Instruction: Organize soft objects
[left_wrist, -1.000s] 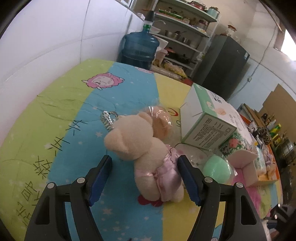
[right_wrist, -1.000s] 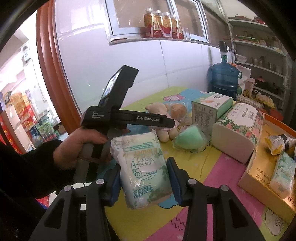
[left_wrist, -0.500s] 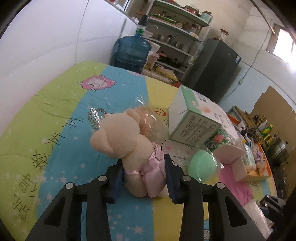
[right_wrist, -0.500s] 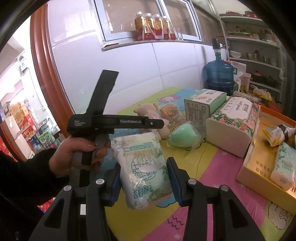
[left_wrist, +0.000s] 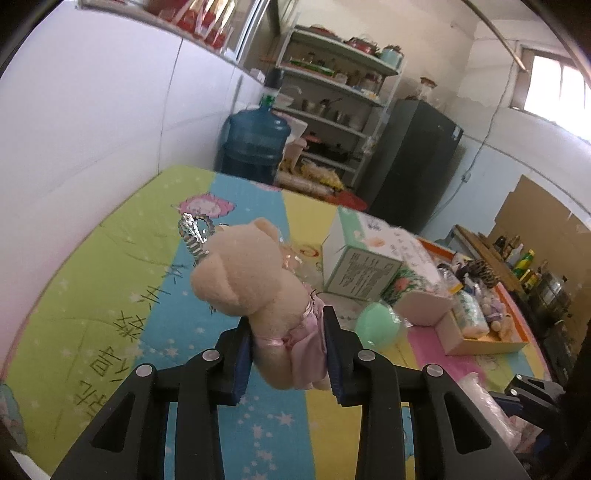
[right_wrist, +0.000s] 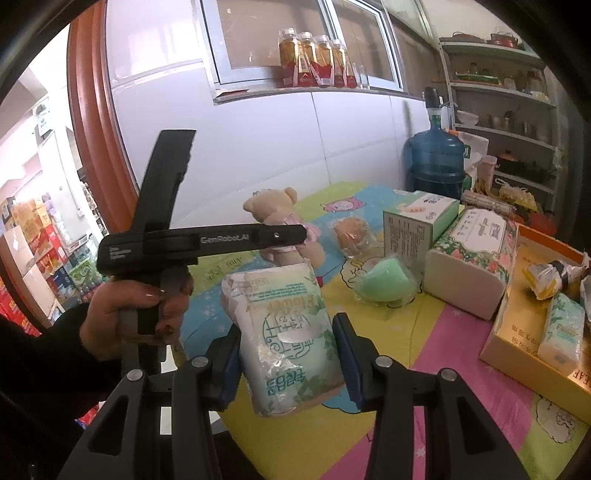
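Observation:
My left gripper (left_wrist: 290, 354) is shut on a beige teddy bear (left_wrist: 255, 284) in a pink dress and holds it lifted above the colourful mat (left_wrist: 110, 295). The bear also shows in the right wrist view (right_wrist: 275, 206), held in the left gripper (right_wrist: 291, 236). My right gripper (right_wrist: 290, 350) is shut on a white and green tissue pack (right_wrist: 284, 328), held above the mat's near edge. A green sponge ball in plastic (right_wrist: 388, 282) and a wrapped brown ball (right_wrist: 351, 230) lie on the mat.
A green-white box (right_wrist: 417, 218) and a floral tissue pack (right_wrist: 472, 254) stand mid-mat. An orange-rimmed cardboard tray (right_wrist: 524, 332) at the right holds several small packs. A blue water jug (left_wrist: 255, 144), shelves and a dark fridge (left_wrist: 413, 166) stand behind. The white wall runs along the left.
My left gripper closed on the teddy bear and lifted it off the mat. The right gripper kept its hold on the tissue pack and barely moved.

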